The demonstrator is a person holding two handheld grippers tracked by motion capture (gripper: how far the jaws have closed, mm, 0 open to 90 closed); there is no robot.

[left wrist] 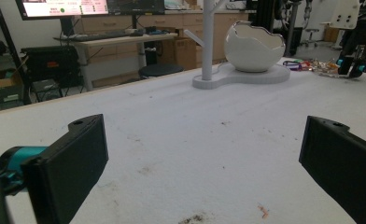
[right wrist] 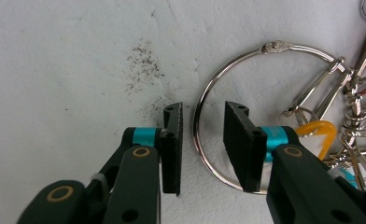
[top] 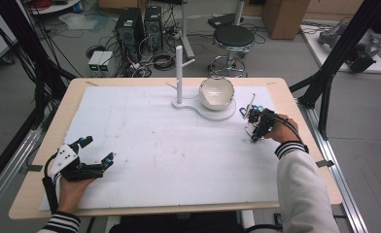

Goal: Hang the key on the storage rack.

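Your left gripper [top: 97, 151] rests at the near left of the white foam-covered table [top: 145, 145], jaws spread wide with nothing between them. Farther off to the right, your right gripper [right wrist: 203, 135] points down at the large silver metal key ring [right wrist: 209, 121], its jaws narrowed either side of the wire, one inside the loop and one outside, not yet touching. The bunch of silver clips and an orange tag [right wrist: 354, 107] is cut off at the frame's edge. Beyond stands the white egg-shaped bowl [top: 216, 93] on its white stand [top: 180, 77].
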